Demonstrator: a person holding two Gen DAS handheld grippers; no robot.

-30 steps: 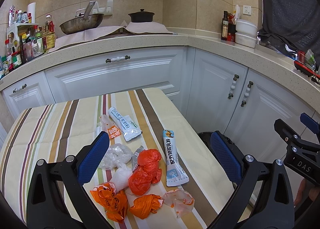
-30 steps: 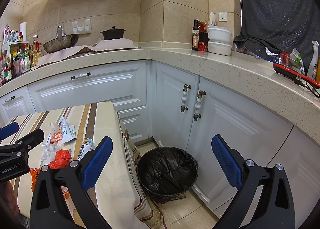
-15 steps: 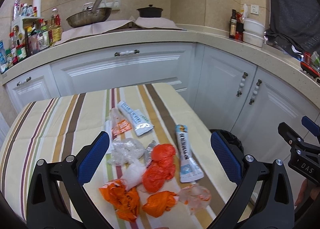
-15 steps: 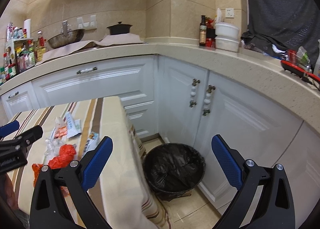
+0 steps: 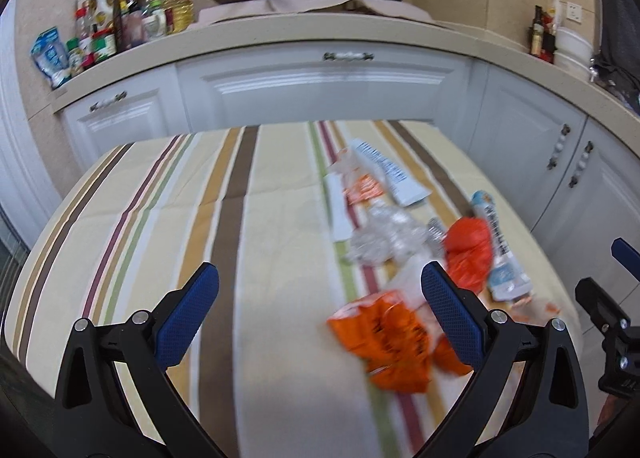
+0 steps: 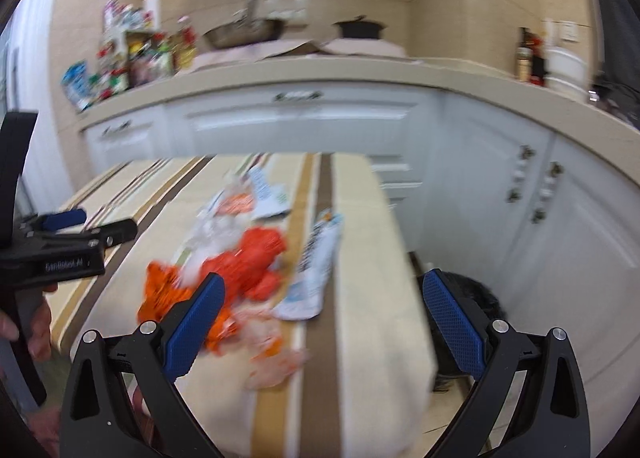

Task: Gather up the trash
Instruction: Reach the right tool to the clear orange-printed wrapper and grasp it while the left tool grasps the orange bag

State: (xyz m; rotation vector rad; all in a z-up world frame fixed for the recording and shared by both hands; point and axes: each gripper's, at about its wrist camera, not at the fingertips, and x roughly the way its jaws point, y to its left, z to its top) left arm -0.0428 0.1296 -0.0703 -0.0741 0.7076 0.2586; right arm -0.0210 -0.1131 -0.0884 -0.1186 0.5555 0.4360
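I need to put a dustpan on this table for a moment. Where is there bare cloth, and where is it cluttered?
The left part of the striped tablecloth is bare, from the far edge by the cabinets to the left gripper, bounded on the right by the white wrapper. The right side is crowded: orange bags, clear plastic, a blue-white packet.

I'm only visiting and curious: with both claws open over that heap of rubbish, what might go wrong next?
The orange bags and clear plastic overlap, so a grab may lift several and drop some. The long wrapper lies near the table edge; a nudge could push it off, perhaps missing the bin.
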